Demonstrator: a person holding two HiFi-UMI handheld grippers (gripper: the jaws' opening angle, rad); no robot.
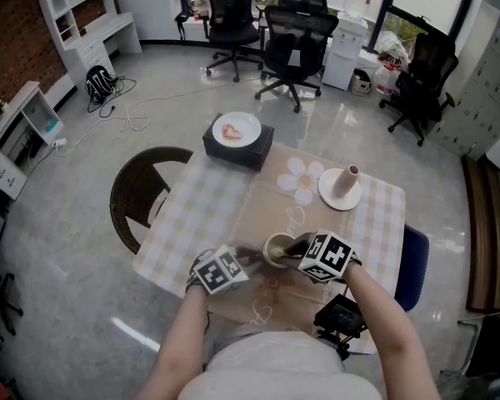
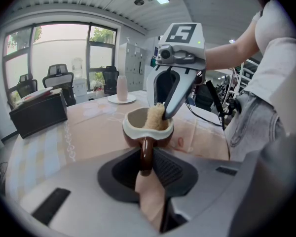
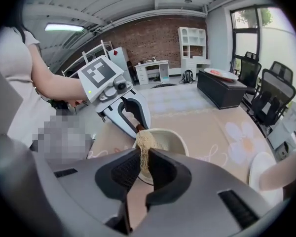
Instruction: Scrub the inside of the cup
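Cup (image 1: 277,249) is sitting upright on the tabletop (image 1: 225,207), close to the edge where the person is standing, and both tools are on it. The left tool (image 2: 146,158) is holding from the cup's left. Its jaws are drawn most of the way together and are pinching the brown handle (image 2: 146,152) between the pads. That is showing off the cup nicely: brown outside, cream inside.

The right tool (image 3: 144,158) is reaching in from the cup's right. Its jaws are squeezing tight on a pale, fibrous scrubber (image 3: 143,143). The scrubber's free end is dipping past the rim into the cup's mouth, with its top poking up above the rim. Whether it is pressing on the inner wall, I can't tell from here.

Beyond the cup and a little to its right, a white saucer (image 1: 340,198) is carrying a pale vase (image 1: 347,180), which is standing upright. A white flower print (image 1: 304,177) is showing on the cloth between the cup and that saucer. Beyond the cup to its left, at the far edge, a black box (image 1: 237,150) is bearing a white plate (image 1: 237,128). Well to the cup's left, a brown chair (image 1: 142,198) is standing beside the tabletop. Black office chairs (image 1: 296,36) are waiting well beyond the cup, out on the floor.
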